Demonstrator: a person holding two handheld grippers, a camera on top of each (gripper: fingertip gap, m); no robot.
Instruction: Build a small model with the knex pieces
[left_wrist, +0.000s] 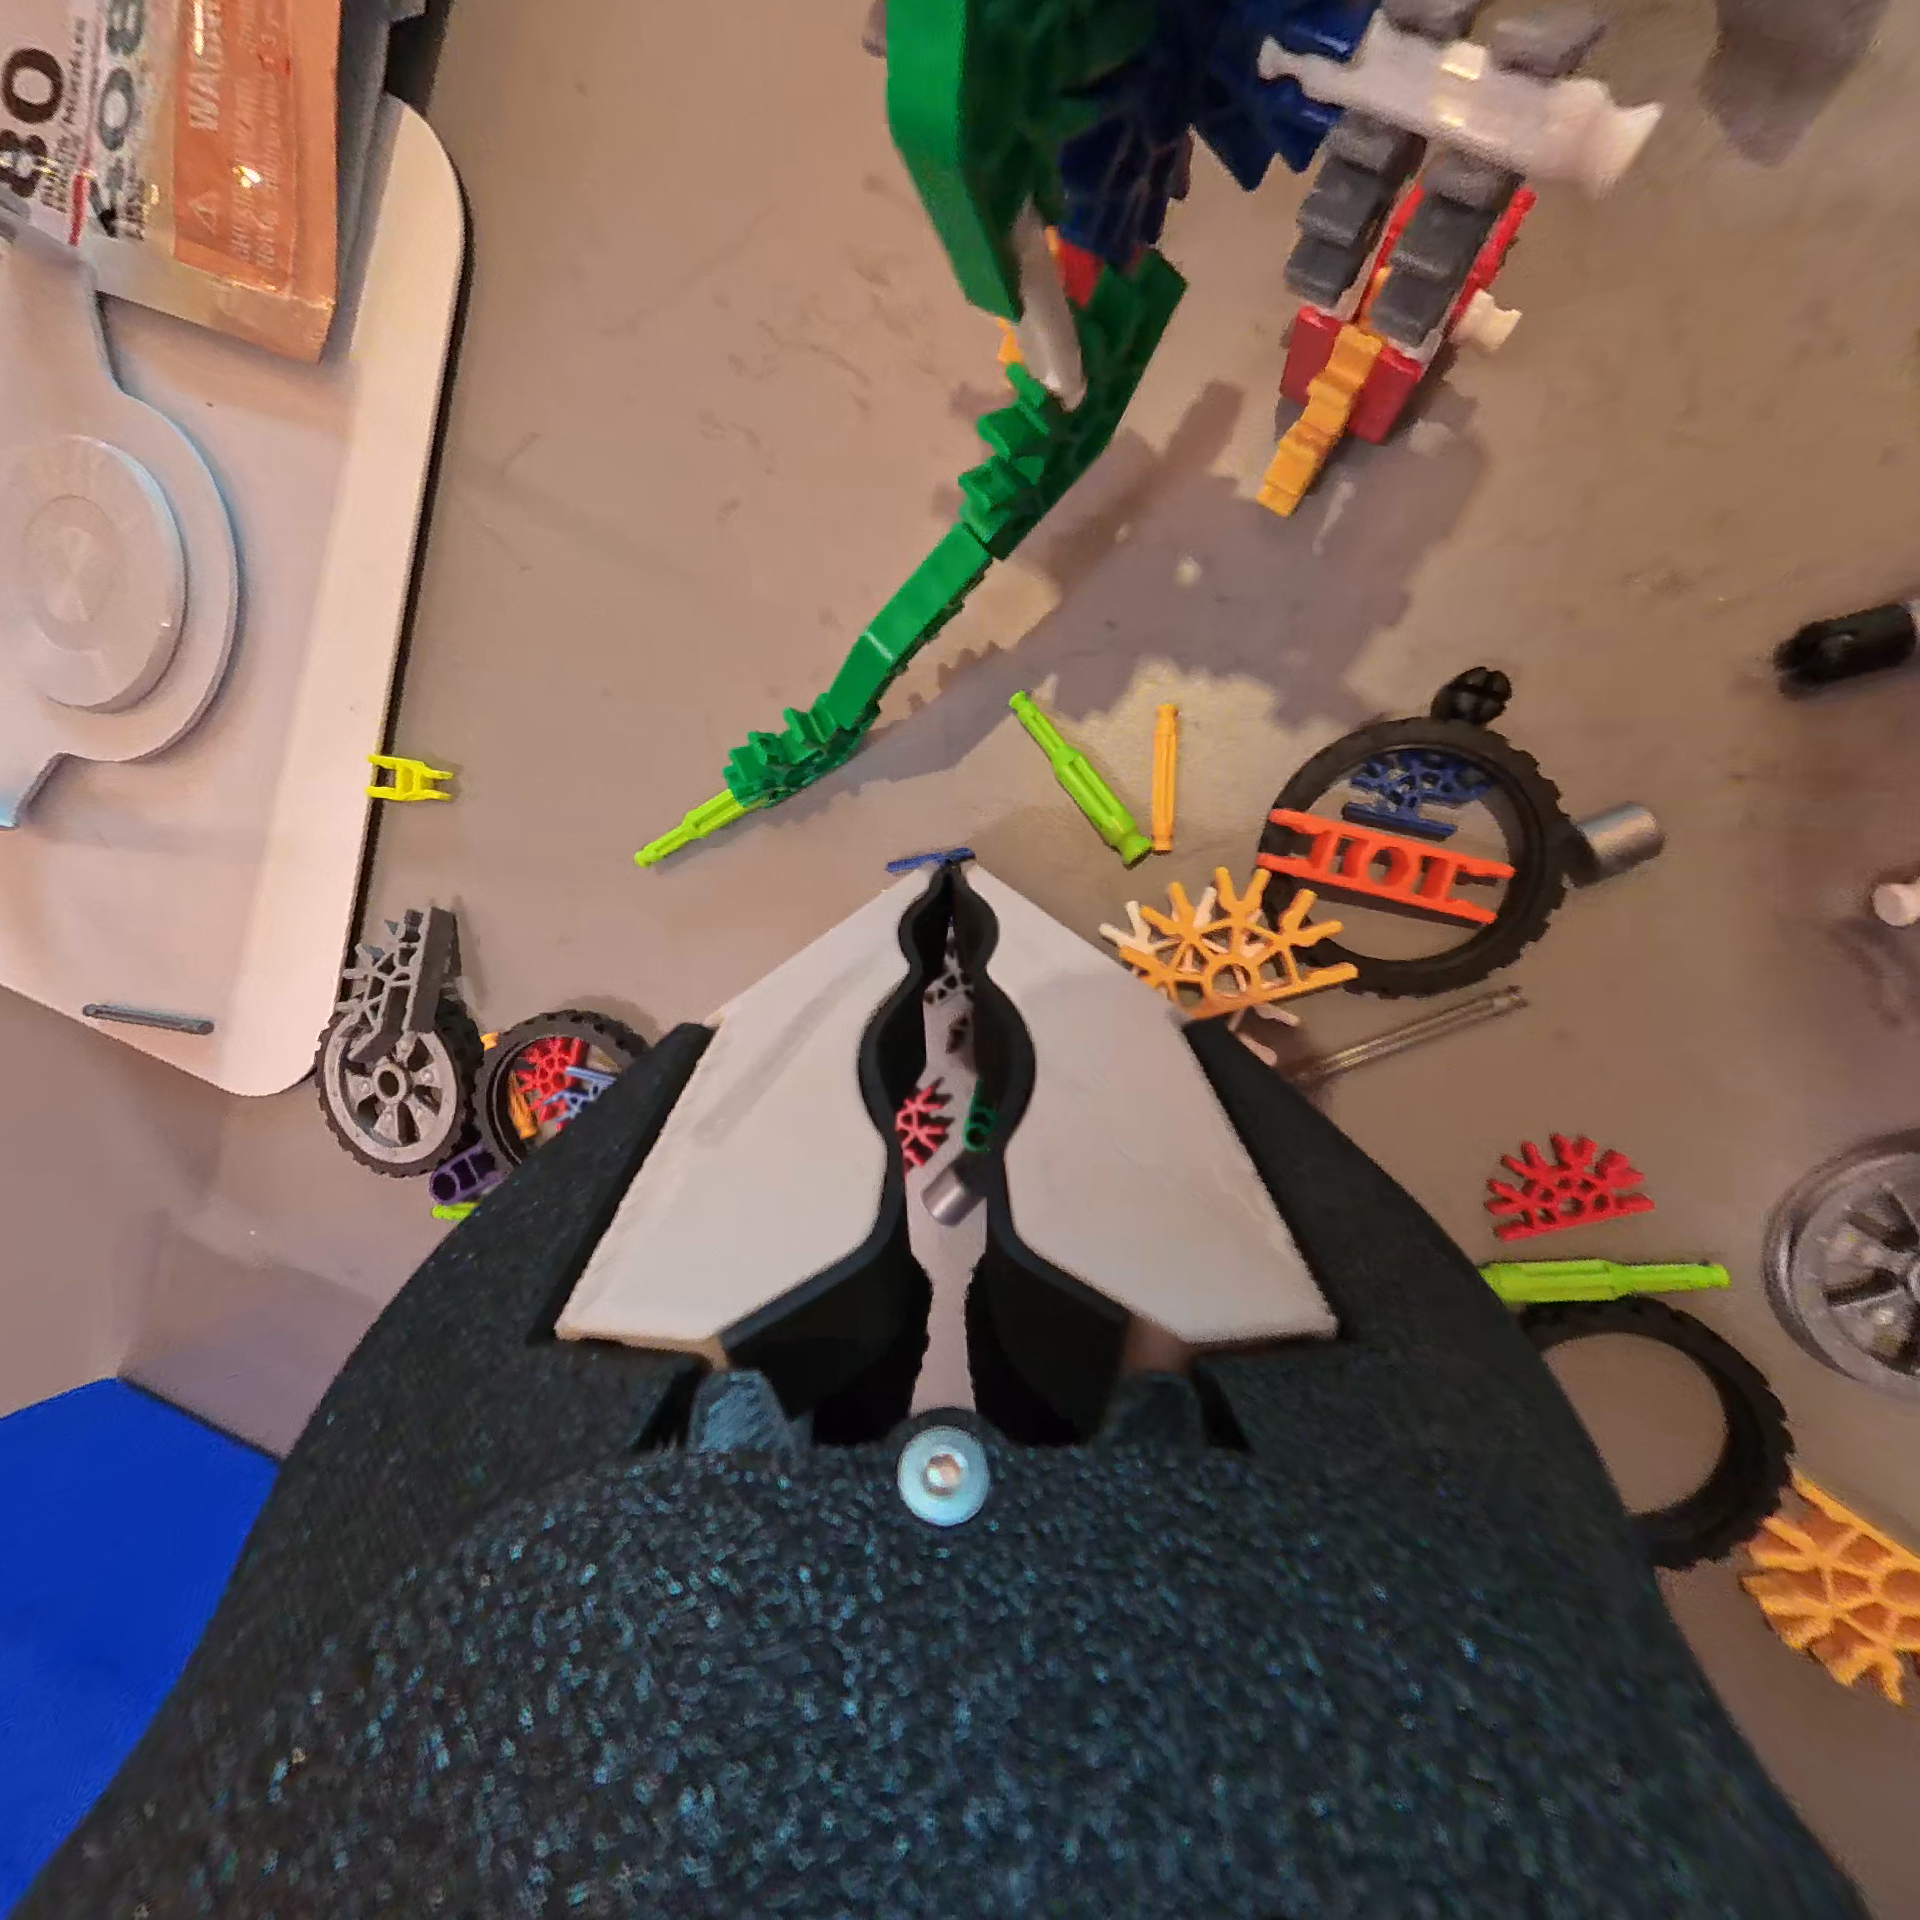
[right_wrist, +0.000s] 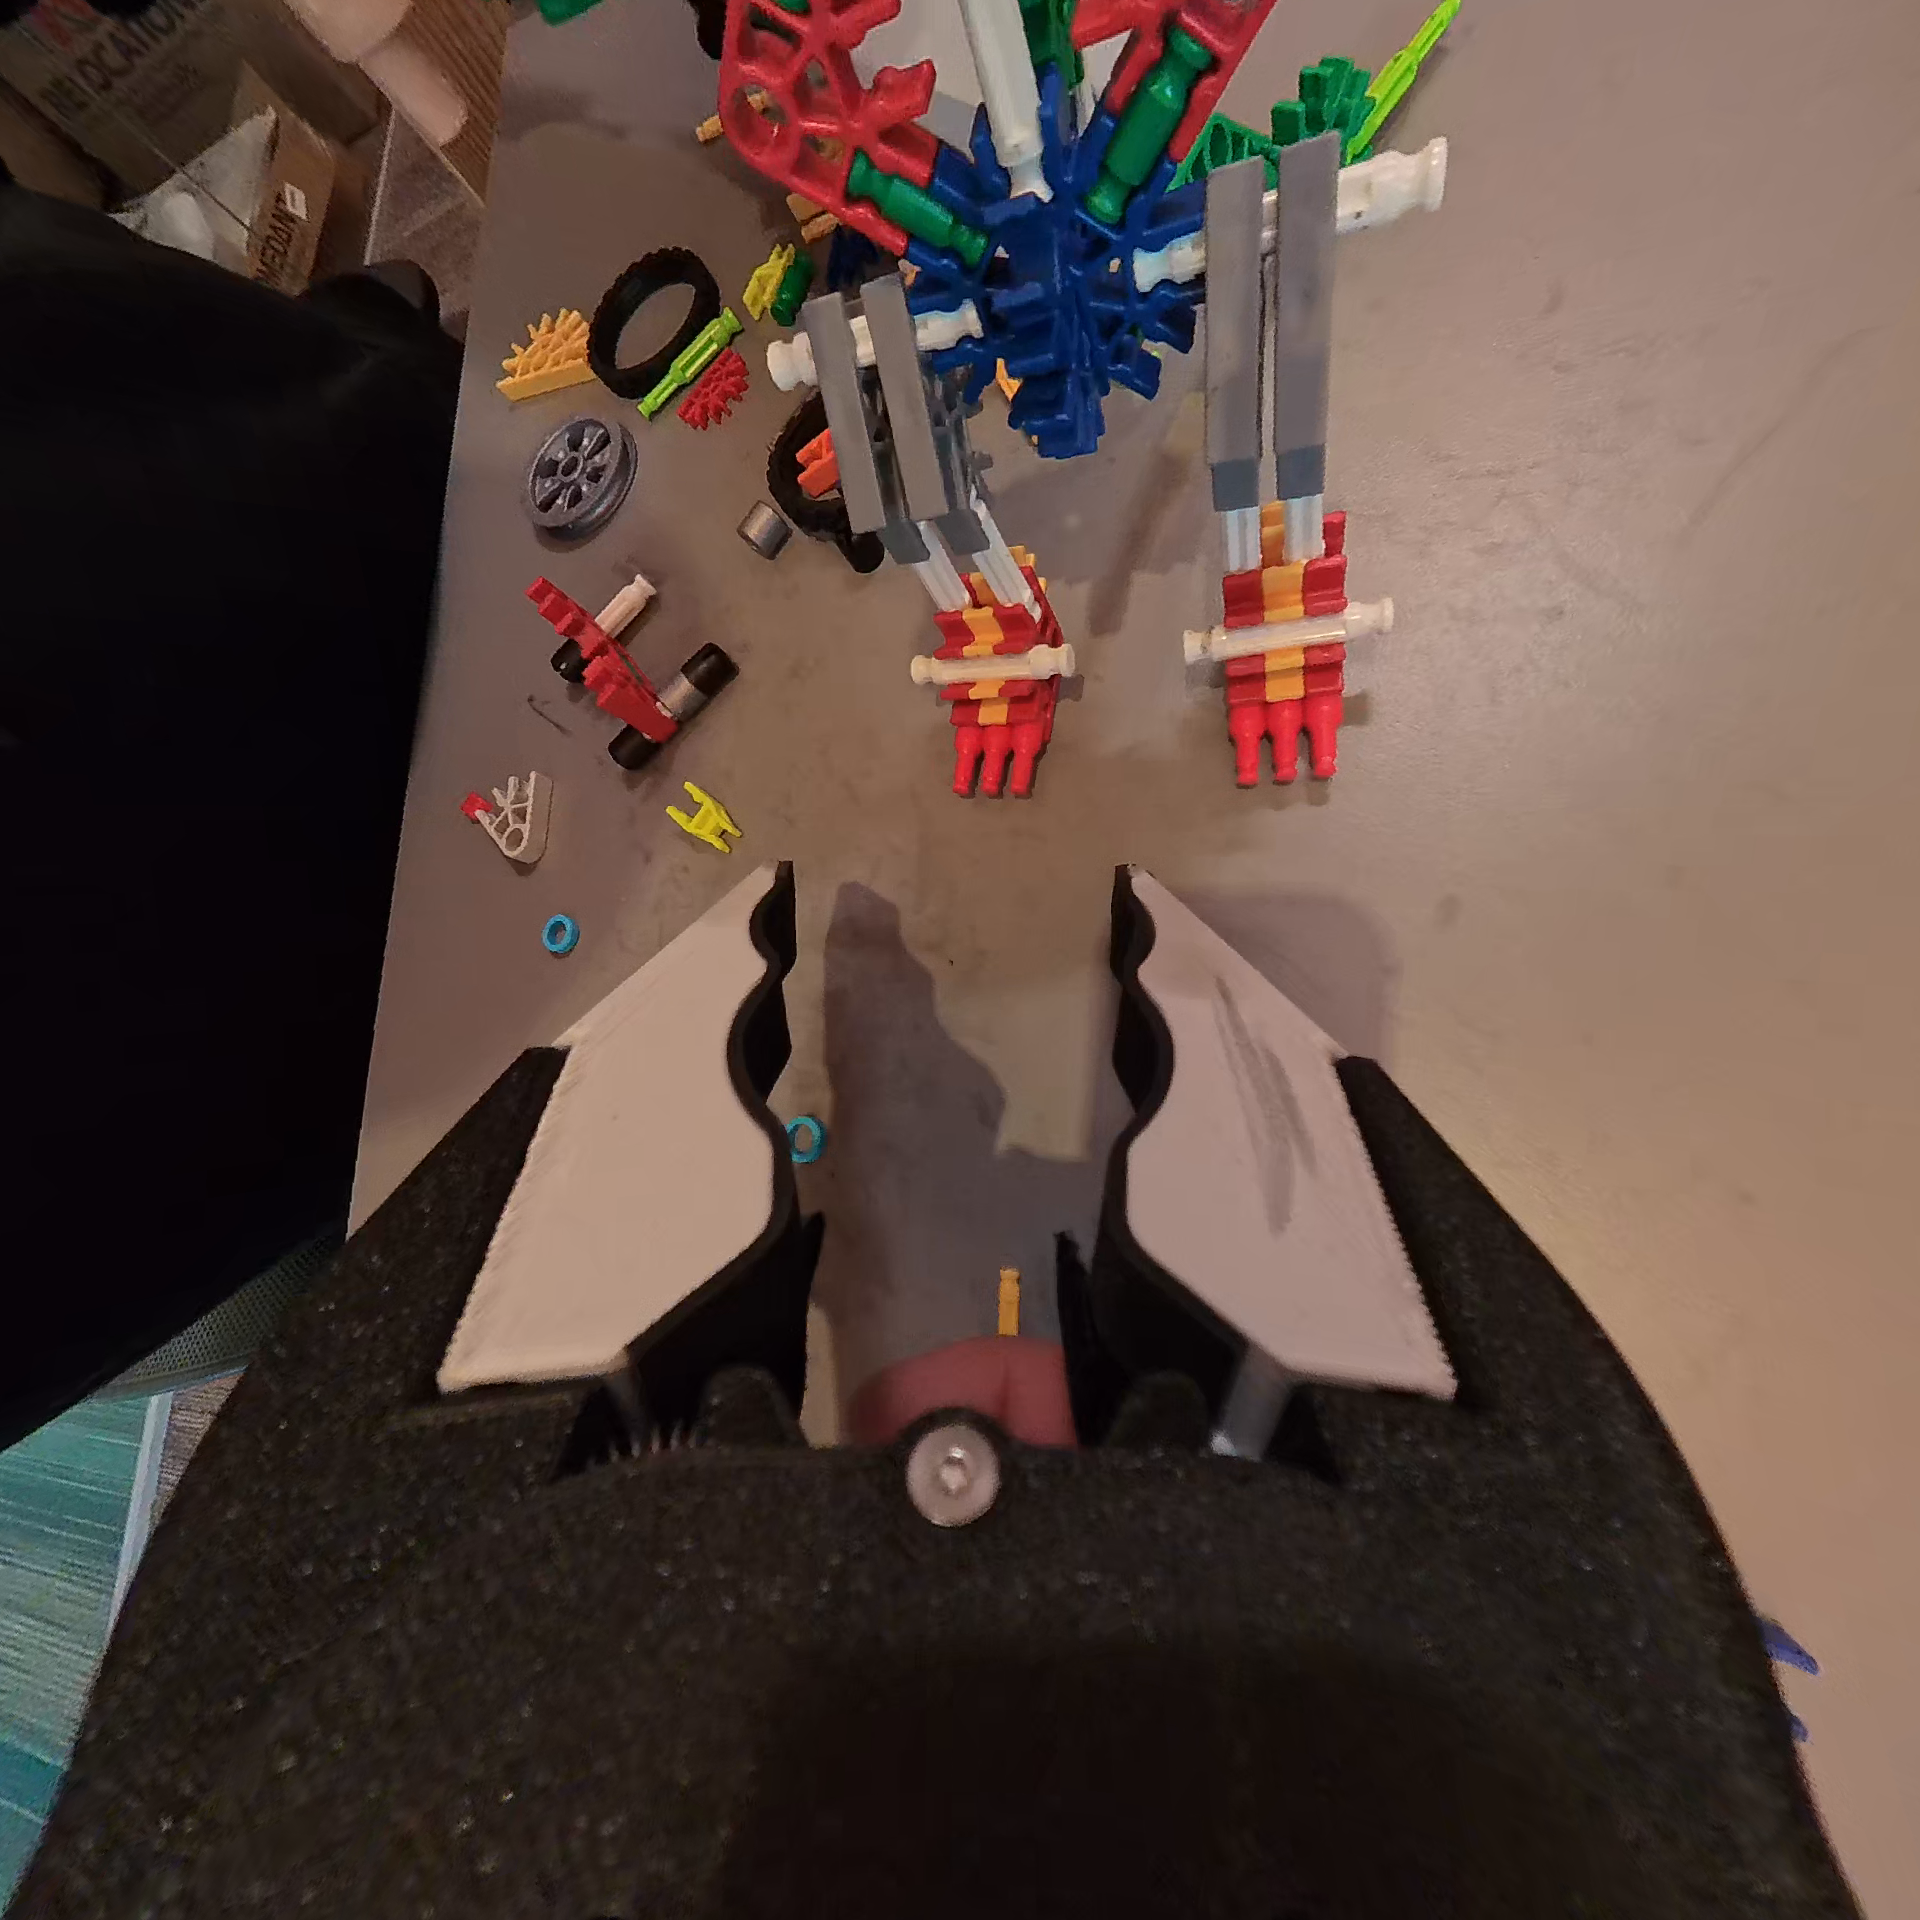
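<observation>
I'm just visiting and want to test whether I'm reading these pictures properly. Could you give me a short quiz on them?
1. True or false: the right claw is open, with nothing between its jaws.
2. What does the left claw pinch at its tips? A) a small blue piece B) a black tyre C) a red connector
3. Fill in: in the right wrist view, the toy model's two feet are mostly ____ with orange stripes.

Key: 1 true; 2 A; 3 red.
</observation>
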